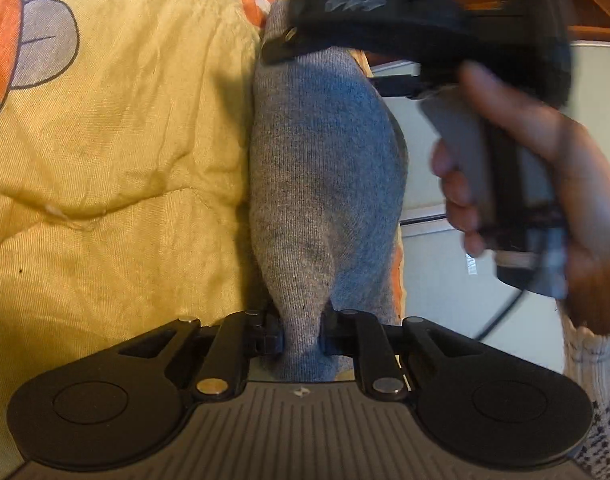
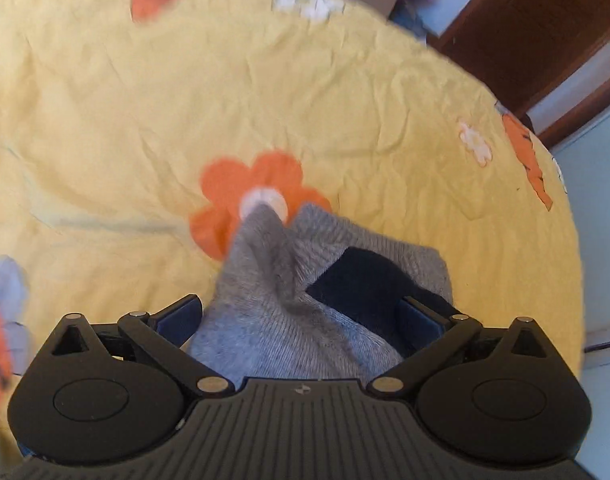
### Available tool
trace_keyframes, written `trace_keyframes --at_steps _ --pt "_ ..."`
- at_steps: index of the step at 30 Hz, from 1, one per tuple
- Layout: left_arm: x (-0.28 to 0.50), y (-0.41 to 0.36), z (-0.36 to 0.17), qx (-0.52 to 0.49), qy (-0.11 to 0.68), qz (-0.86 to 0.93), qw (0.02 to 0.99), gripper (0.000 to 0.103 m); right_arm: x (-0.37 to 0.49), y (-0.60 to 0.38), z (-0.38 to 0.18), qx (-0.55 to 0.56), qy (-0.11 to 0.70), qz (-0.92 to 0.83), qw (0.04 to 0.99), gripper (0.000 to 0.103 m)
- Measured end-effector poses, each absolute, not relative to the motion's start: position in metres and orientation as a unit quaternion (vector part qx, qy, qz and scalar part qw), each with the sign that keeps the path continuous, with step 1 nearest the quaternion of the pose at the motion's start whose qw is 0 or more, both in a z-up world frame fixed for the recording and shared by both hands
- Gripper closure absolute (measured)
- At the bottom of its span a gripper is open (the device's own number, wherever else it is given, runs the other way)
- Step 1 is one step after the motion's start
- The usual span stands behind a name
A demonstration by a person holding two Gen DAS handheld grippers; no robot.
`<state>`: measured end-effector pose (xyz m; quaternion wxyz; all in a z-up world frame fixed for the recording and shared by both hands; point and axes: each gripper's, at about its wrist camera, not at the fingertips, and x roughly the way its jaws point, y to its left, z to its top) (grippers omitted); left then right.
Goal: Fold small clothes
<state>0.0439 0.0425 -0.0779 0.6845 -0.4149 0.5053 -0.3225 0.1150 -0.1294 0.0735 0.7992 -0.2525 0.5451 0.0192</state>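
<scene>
A grey knitted sock [image 1: 325,168] hangs stretched above a yellow flowered bedspread [image 1: 125,140]. My left gripper [image 1: 301,332] is shut on the sock's near end. The right gripper [image 1: 289,46] shows at the sock's far end in the left wrist view, held by a hand [image 1: 565,184]. In the right wrist view my right gripper [image 2: 305,312] has its jaws wide apart, with the grey sock [image 2: 273,304] draped between and over them. One finger [image 2: 369,280] is inside the sock's opening.
The bedspread [image 2: 265,92] has orange flowers [image 2: 257,196] and covers a bed whose edge runs at the right. A brown wooden door [image 2: 537,28] and pale floor [image 1: 457,280] lie beyond the edge.
</scene>
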Motion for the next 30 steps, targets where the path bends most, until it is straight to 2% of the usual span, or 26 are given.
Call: trace_keyframes --at_steps 1,2,3,4,5,7,14,20,30 --pt "0.044 0.042 -0.078 -0.415 0.504 -0.324 0.685 0.088 0.116 -0.131 0.067 -0.253 0.551 0.02 0.795 0.005" --pt "0.043 0.041 -0.078 -0.412 0.502 -0.326 0.687 0.088 0.114 -0.133 0.065 -0.236 0.556 0.037 0.797 0.015" --pt "0.043 0.039 -0.077 -0.408 0.5 -0.328 0.69 0.089 0.112 -0.138 0.067 -0.211 0.548 0.047 0.808 0.021" --pt "0.044 0.036 -0.077 -0.405 0.499 -0.329 0.692 0.089 0.113 -0.139 0.069 -0.188 0.551 0.055 0.811 0.035" --pt "0.044 0.035 -0.077 -0.405 0.499 -0.329 0.691 0.09 0.112 -0.139 0.072 -0.175 0.553 0.061 0.813 0.058" --pt "0.044 0.034 -0.078 -0.413 0.5 -0.325 0.689 0.091 0.107 -0.135 0.072 -0.199 0.543 0.057 0.814 0.073" --pt "0.027 0.036 -0.07 -0.401 0.49 -0.314 0.708 0.092 0.094 -0.149 0.088 -0.12 0.521 0.066 0.842 0.081" --pt "0.006 0.044 -0.059 -0.388 0.481 -0.316 0.72 0.092 0.077 -0.13 0.107 -0.108 0.508 0.096 0.849 0.082" --pt "-0.035 0.12 -0.043 -0.4 0.46 -0.286 0.739 0.092 0.061 -0.048 0.12 -0.104 0.499 0.154 0.847 0.082"
